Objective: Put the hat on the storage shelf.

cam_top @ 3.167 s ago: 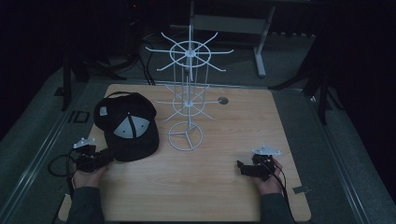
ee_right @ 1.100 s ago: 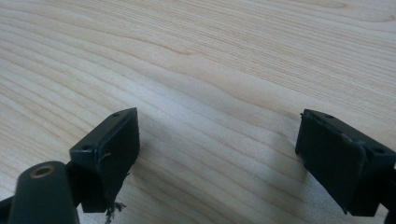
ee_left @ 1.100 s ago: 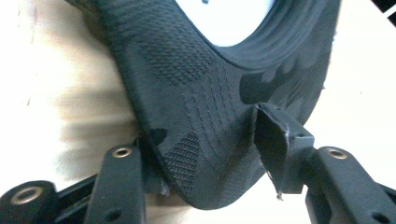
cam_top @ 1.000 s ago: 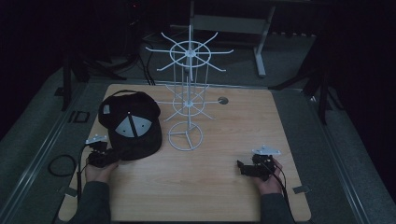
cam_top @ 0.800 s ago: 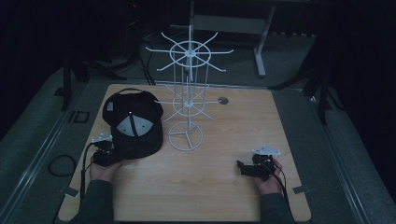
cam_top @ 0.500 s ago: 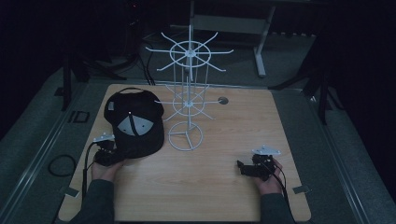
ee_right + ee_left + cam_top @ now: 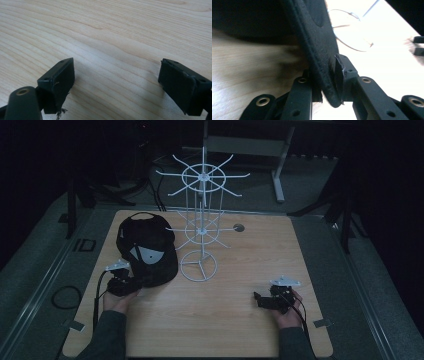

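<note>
1. Lying at the left of the high view's table (image 7: 240, 330), the black cap (image 7: 150, 251) has its brim (image 7: 319, 52) between the jaws of the left tool (image 7: 121, 282).
2. Compared with a second ago, the left tool's jaws have just been closing; both pads now press the brim's edge, so the cap looks gripped and ready for lifting.
3. The white wire rack (image 7: 200, 227) stands just right of the cap, its base ring (image 7: 199, 266) near the brim, so a rightward move is tight.
4. The right tool (image 7: 267, 300), lower right, rests wide open on bare wood, holding nothing.
5. Open table lies across the lower middle; the left edge is close.
</note>
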`<act>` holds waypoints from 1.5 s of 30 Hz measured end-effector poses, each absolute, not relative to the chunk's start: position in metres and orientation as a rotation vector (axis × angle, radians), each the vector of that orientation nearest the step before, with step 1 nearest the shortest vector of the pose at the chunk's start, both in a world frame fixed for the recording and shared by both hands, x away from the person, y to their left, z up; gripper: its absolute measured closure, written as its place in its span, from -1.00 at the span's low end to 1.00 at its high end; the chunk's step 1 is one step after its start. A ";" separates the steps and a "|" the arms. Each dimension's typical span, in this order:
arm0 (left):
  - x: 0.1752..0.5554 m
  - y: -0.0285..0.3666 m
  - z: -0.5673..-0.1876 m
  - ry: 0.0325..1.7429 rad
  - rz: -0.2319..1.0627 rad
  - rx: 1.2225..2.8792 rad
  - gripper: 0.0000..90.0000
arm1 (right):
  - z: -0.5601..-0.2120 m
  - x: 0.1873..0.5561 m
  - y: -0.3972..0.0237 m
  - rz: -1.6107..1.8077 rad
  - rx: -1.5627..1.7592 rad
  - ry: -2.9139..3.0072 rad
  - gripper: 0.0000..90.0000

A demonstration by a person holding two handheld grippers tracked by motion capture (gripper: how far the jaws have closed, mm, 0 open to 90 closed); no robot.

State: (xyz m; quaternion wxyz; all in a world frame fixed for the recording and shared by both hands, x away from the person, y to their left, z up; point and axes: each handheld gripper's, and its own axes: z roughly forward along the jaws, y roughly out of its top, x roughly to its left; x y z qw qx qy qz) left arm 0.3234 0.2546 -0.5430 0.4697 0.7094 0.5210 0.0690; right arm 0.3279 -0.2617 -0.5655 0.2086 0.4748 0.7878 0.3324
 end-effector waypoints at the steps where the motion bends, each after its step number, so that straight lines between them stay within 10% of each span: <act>1: 0.323 0.255 -0.543 1.277 0.169 1.739 0.71 | -0.565 0.328 -0.262 0.925 1.321 2.192 -0.70; 45: 0.316 0.250 -0.502 1.306 0.423 1.704 0.92 | -0.565 0.328 -0.262 0.925 1.321 2.192 -0.70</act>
